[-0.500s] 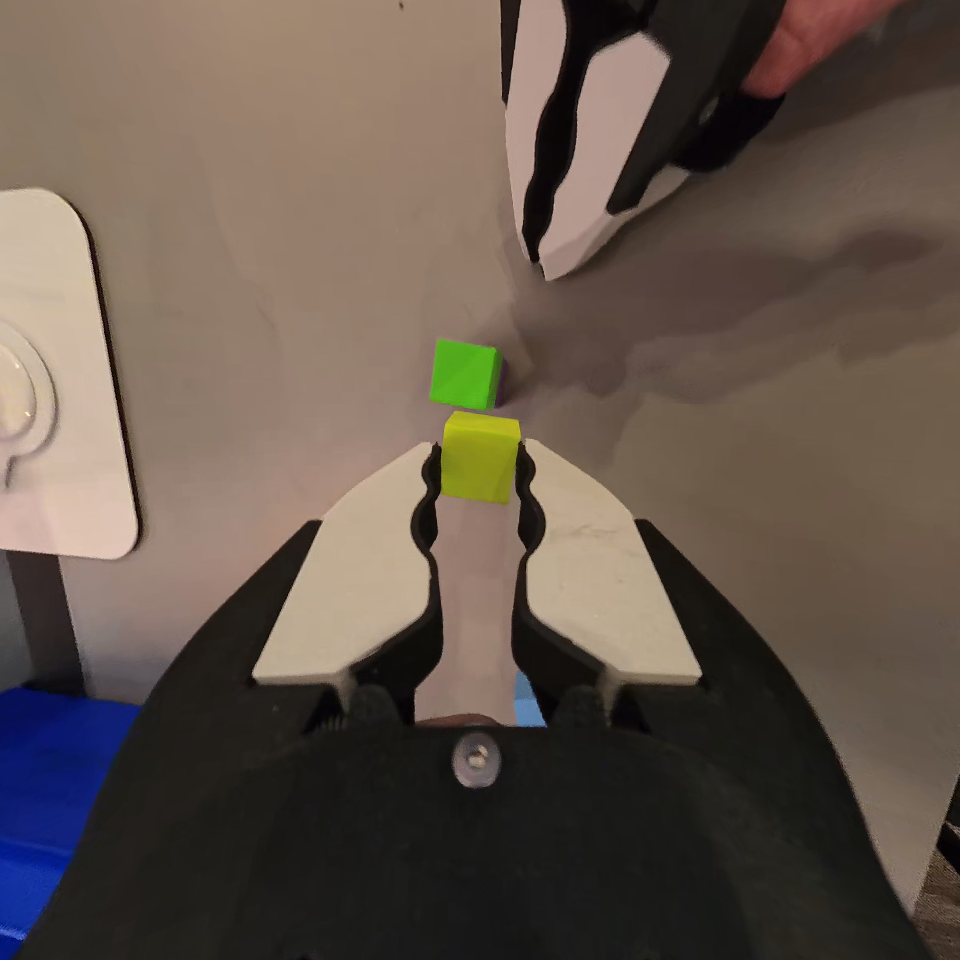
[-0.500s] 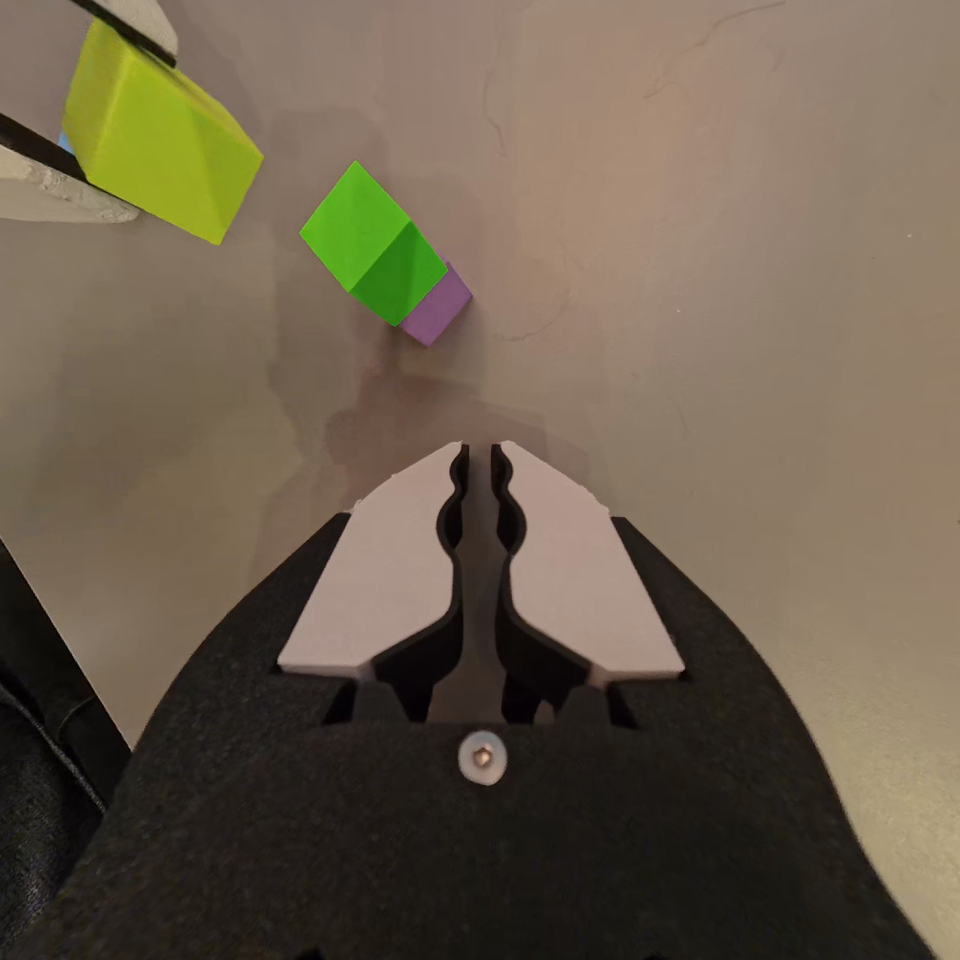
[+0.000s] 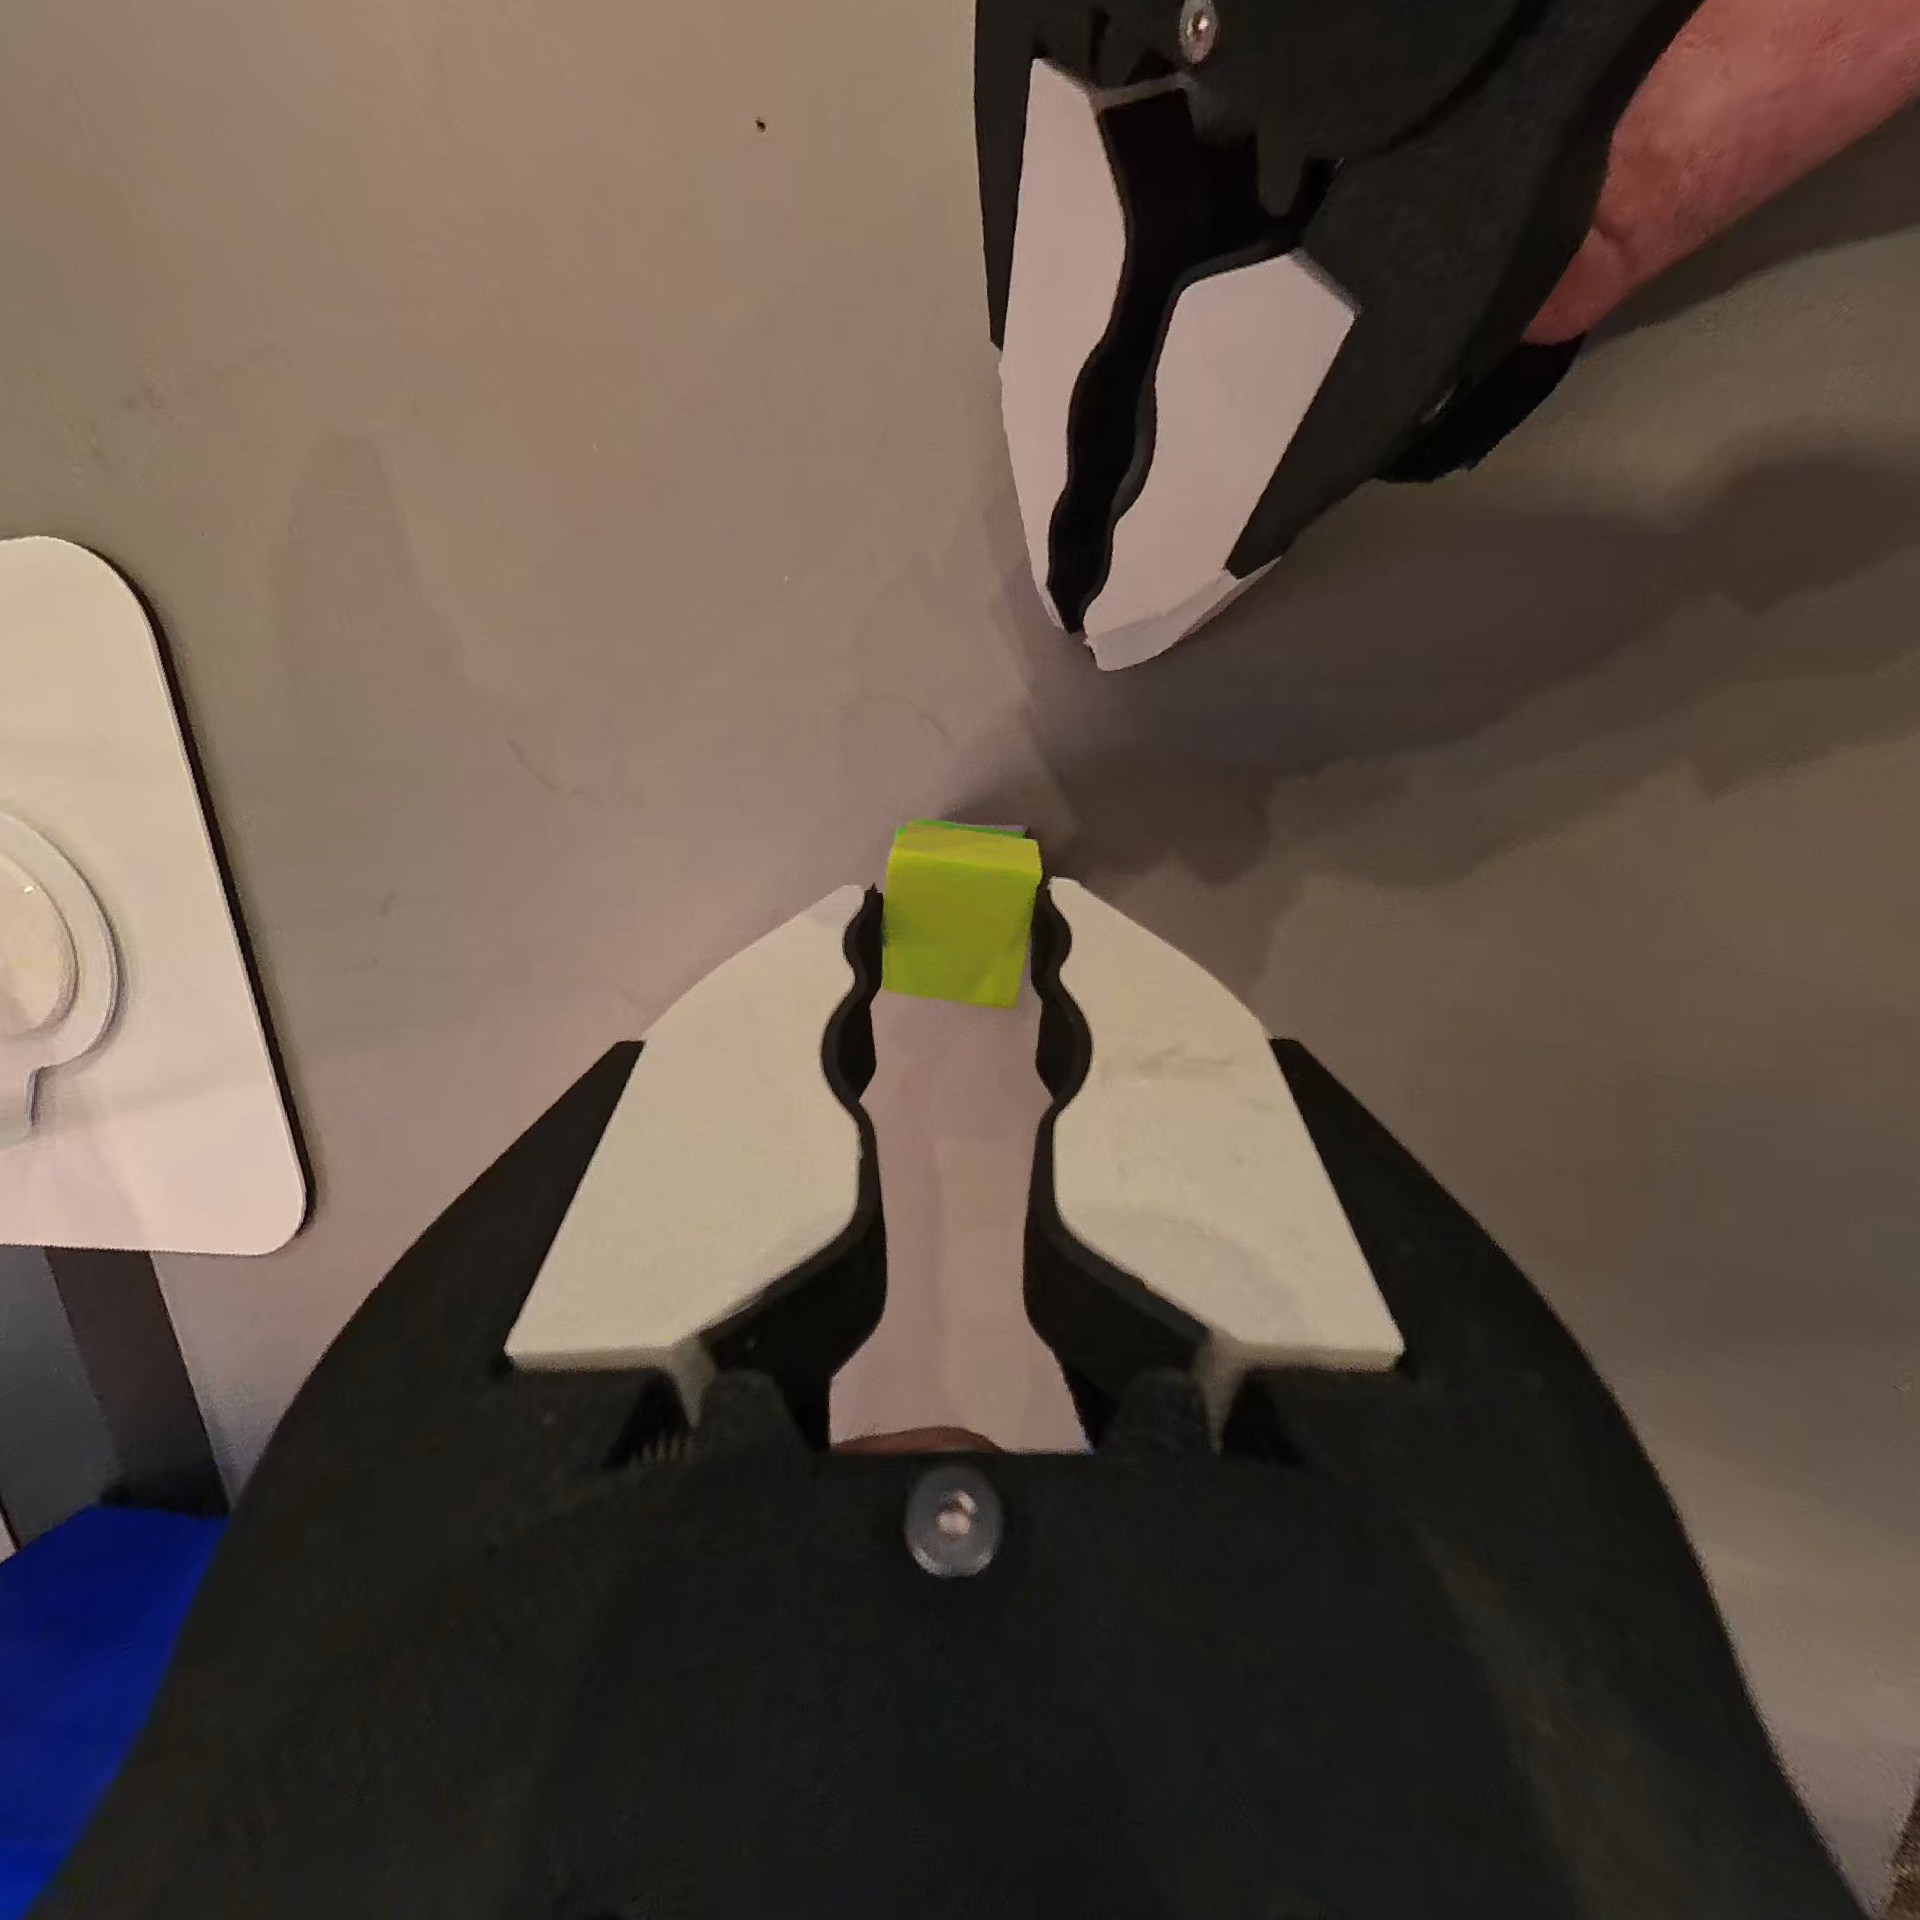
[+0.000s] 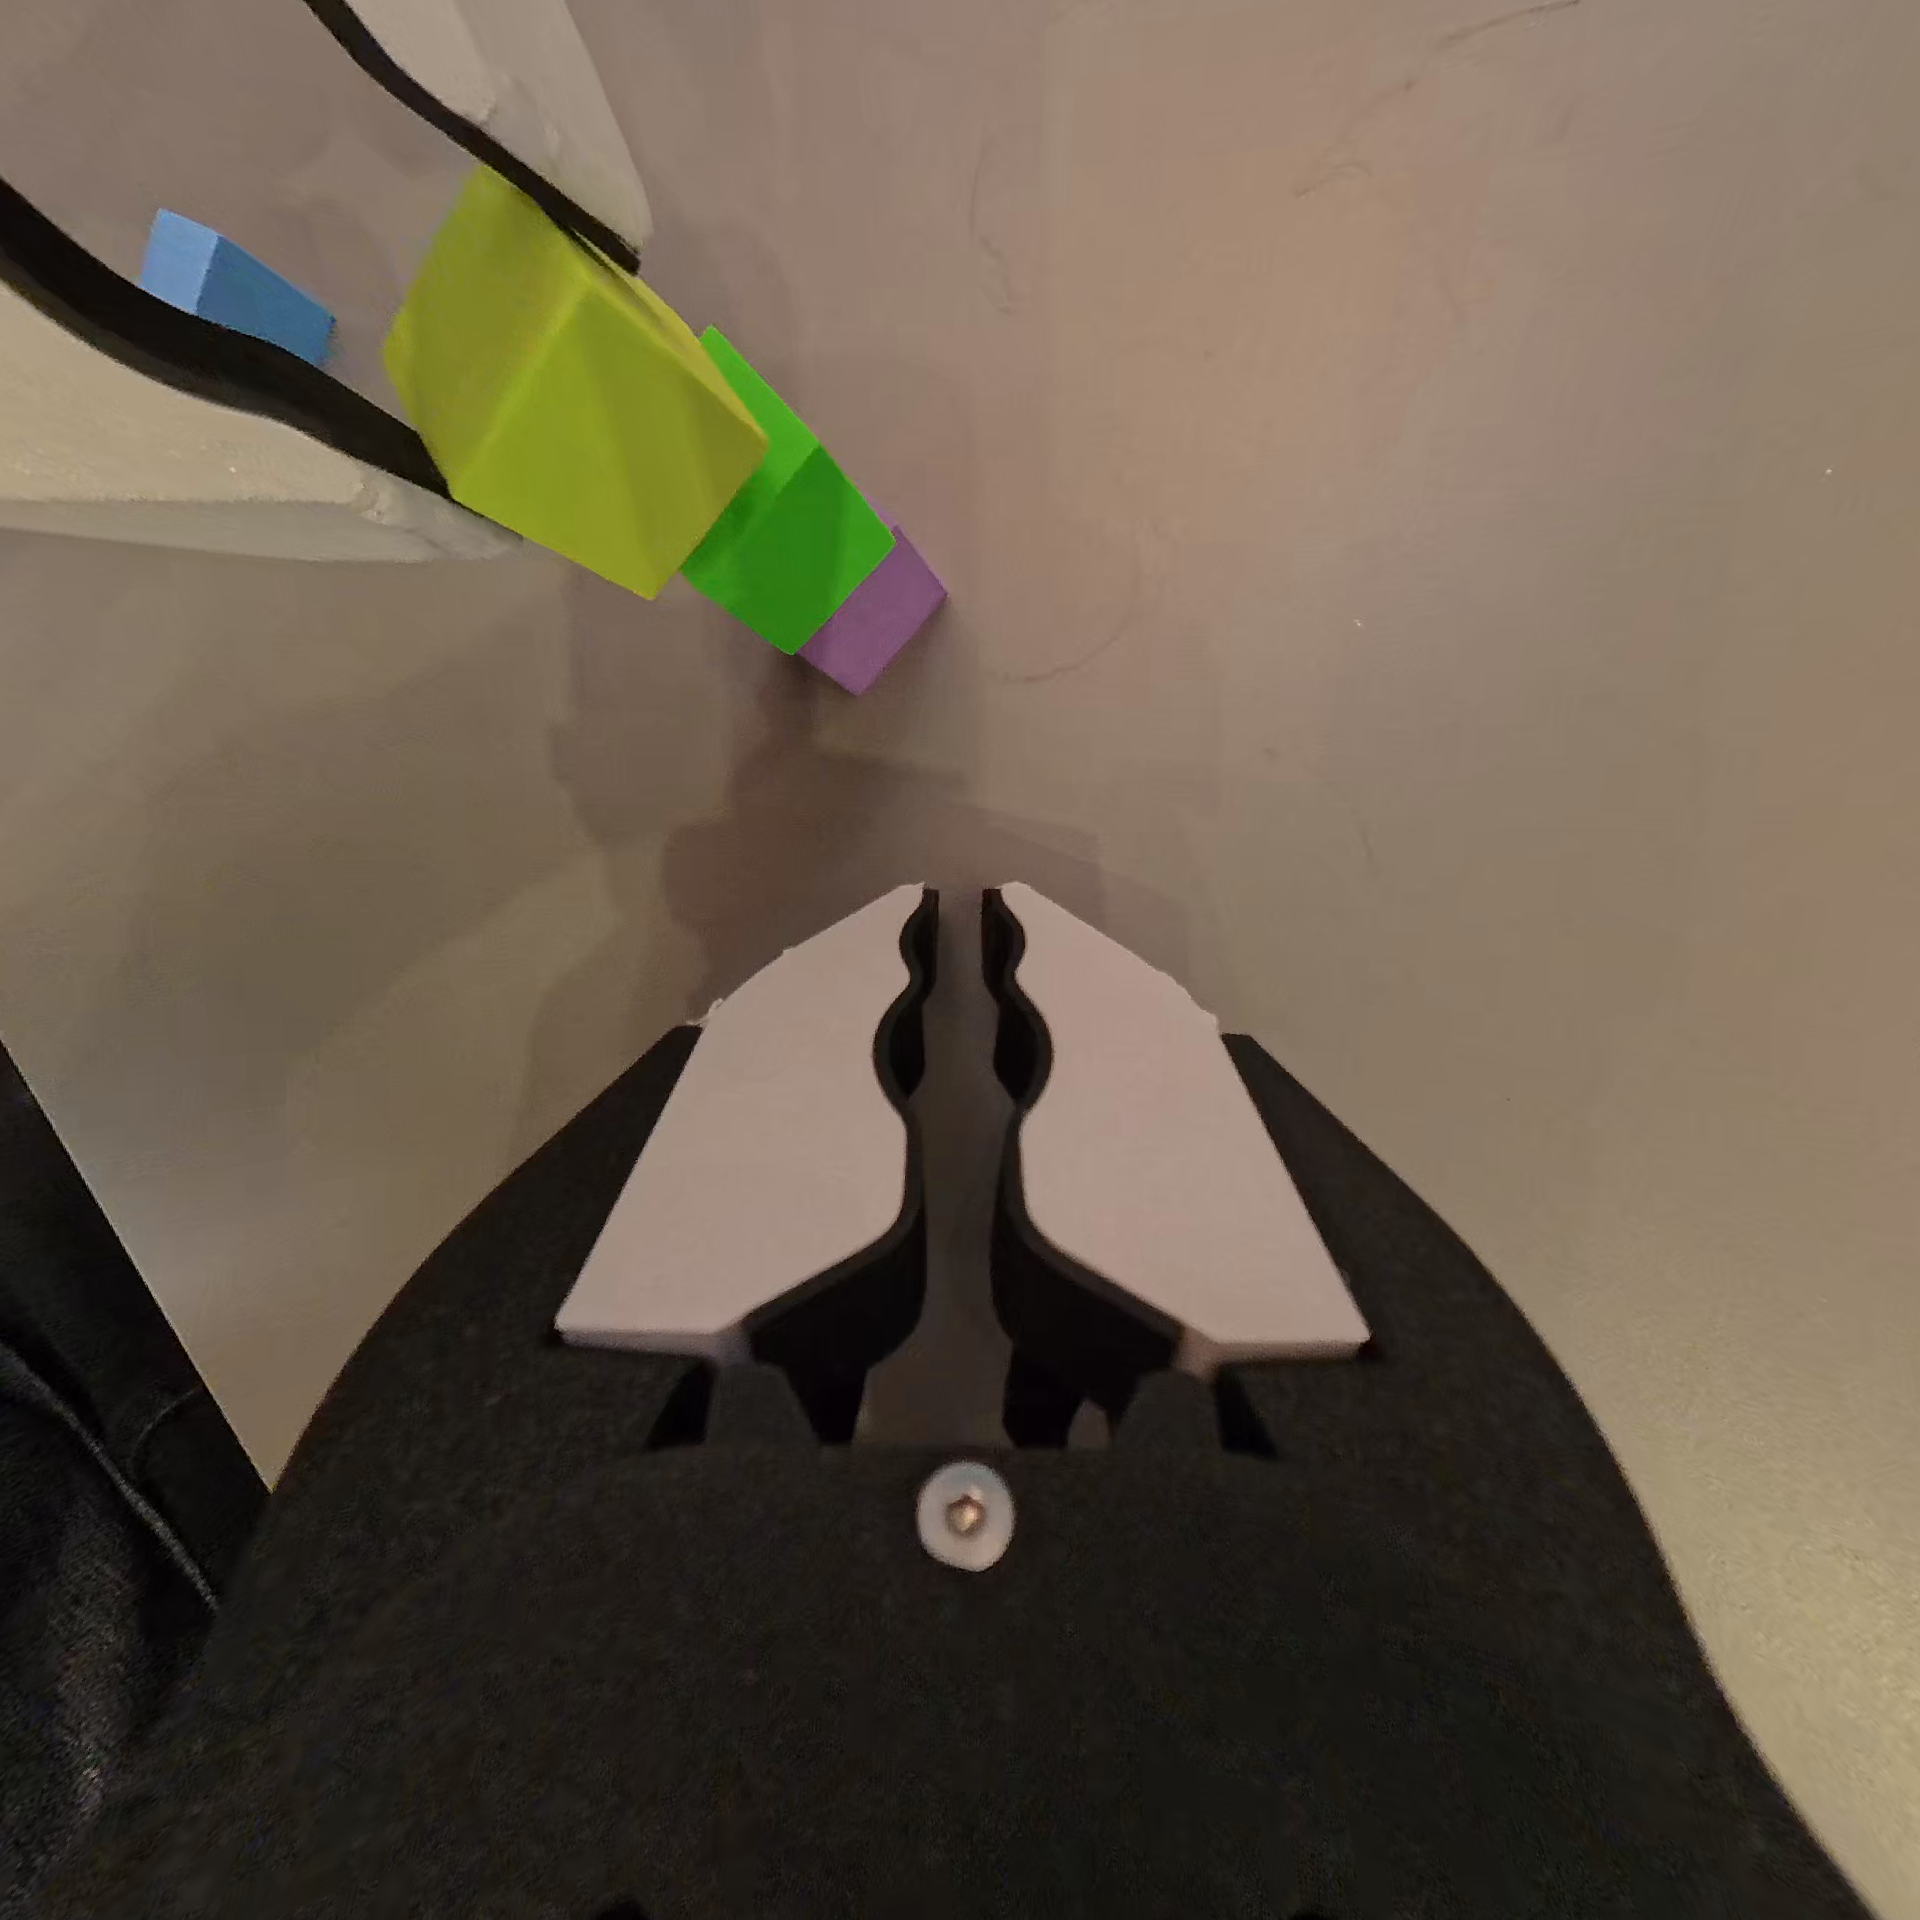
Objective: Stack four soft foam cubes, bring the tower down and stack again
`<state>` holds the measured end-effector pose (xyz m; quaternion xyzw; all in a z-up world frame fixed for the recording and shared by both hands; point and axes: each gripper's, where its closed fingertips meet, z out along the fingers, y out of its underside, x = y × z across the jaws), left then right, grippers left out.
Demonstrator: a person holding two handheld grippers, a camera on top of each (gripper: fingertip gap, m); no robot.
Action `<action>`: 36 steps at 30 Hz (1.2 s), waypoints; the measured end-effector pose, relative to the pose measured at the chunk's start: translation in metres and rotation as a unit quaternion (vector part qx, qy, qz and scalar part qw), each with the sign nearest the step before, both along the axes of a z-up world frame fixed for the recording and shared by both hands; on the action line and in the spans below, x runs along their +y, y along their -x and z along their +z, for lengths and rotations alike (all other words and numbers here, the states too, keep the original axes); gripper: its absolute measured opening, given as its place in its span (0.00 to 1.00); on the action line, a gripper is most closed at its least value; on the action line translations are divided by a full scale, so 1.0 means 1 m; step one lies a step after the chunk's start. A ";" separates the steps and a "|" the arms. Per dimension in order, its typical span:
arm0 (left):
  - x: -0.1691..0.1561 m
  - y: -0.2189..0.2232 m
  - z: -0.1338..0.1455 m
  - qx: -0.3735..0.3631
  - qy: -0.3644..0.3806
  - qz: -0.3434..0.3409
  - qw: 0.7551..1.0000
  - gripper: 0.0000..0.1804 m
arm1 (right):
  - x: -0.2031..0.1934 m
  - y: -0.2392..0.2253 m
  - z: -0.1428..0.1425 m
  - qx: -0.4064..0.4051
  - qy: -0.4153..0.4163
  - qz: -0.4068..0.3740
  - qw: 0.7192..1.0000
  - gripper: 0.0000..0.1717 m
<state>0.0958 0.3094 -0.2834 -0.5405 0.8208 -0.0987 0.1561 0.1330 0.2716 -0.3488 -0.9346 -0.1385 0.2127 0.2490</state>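
Note:
My left gripper is shut on a yellow-green foam cube, with both pads pressed on its sides. It holds the cube right over a green cube that sits on a purple cube on the grey table. In the left wrist view only a sliver of the green cube shows behind the held one. In the right wrist view the yellow-green cube overlaps the green one. A blue cube lies behind the left fingers. My right gripper is empty, its jaws a narrow slit apart, and it hovers beside the stack.
A white rounded board lies at the left of the table, with a blue object below it. A person's hand holds the right gripper at the upper right. Dark cloth lies past the table's near-left edge. There is about 9 centimeters between the tips of the two grippers. The blue object is about 35 centimeters from my left fingertips and 45 centimeters from my right.
My left gripper has carried the yellow-green cube forward, from short of the green cube to right over it. The right gripper's jaws have not changed.

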 end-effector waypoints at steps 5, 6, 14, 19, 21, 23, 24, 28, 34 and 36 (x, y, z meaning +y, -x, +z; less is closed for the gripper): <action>0.002 -0.002 -0.001 0.005 -0.002 -0.002 1.000 0.15 | 0.000 0.000 0.000 0.000 0.000 0.000 1.000 0.04; 0.002 -0.002 -0.002 0.007 -0.004 -0.002 1.000 0.15 | 0.000 0.000 0.000 0.000 0.000 0.000 1.000 0.04; 0.003 -0.001 -0.002 0.011 0.003 0.003 1.000 0.15 | 0.000 0.000 0.000 0.001 0.000 0.001 1.000 0.04; 0.004 0.000 -0.004 0.019 -0.002 0.005 1.000 0.15 | 0.001 0.001 0.000 0.001 0.000 0.001 1.000 0.05; 0.004 -0.001 -0.005 0.019 0.000 0.004 1.000 0.15 | 0.001 0.001 0.000 0.000 0.000 0.002 1.000 0.05; 0.004 -0.002 -0.005 0.020 0.002 0.005 1.000 0.15 | 0.000 0.001 0.000 0.001 0.000 0.002 1.000 0.05; 0.003 -0.002 -0.005 0.020 0.004 0.006 1.000 0.15 | 0.000 0.001 0.000 0.001 0.000 0.002 1.000 0.05; 0.004 -0.002 -0.005 0.021 0.009 0.009 1.000 0.15 | 0.000 0.001 0.000 0.001 0.000 0.002 1.000 0.05; 0.005 -0.004 -0.005 0.013 0.014 0.015 1.000 0.21 | 0.000 0.001 0.000 0.001 0.000 0.002 1.000 0.05; 0.006 -0.005 -0.003 0.006 0.011 0.019 1.000 0.27 | 0.000 0.001 0.000 0.001 0.000 0.002 1.000 0.05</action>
